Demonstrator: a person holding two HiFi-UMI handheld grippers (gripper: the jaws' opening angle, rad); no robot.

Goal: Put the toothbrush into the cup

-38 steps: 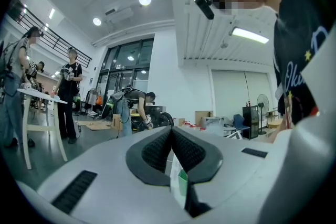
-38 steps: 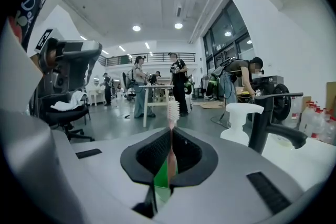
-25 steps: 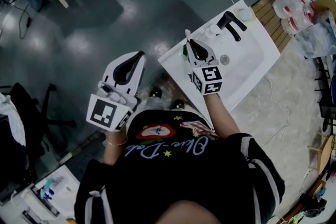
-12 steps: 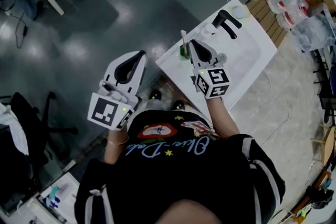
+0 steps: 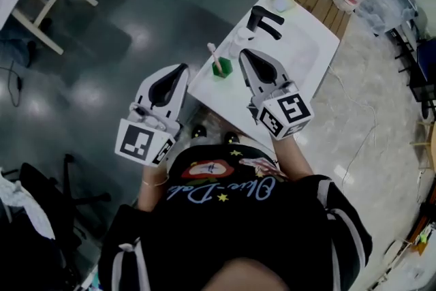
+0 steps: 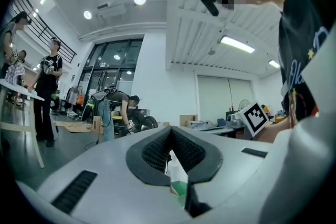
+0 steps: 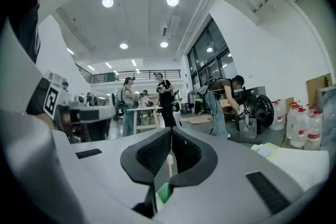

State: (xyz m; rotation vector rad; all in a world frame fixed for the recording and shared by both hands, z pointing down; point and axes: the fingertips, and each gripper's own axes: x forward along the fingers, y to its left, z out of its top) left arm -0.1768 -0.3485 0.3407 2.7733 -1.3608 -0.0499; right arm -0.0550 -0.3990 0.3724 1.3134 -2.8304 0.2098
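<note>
Head view, upper centre: the slim pale toothbrush stands in the small green plastic cup on the white washbasin top, apparently fully seated. The right gripper, just beside the cup, and the left gripper both have their jaws pressed together on nothing. The right one should pull straight back so it does not clip the cup.

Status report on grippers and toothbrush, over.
Left gripper shut, empty. Right gripper shut, empty. Toothbrush stands in green cup on white counter. No obstruction seen.
</note>
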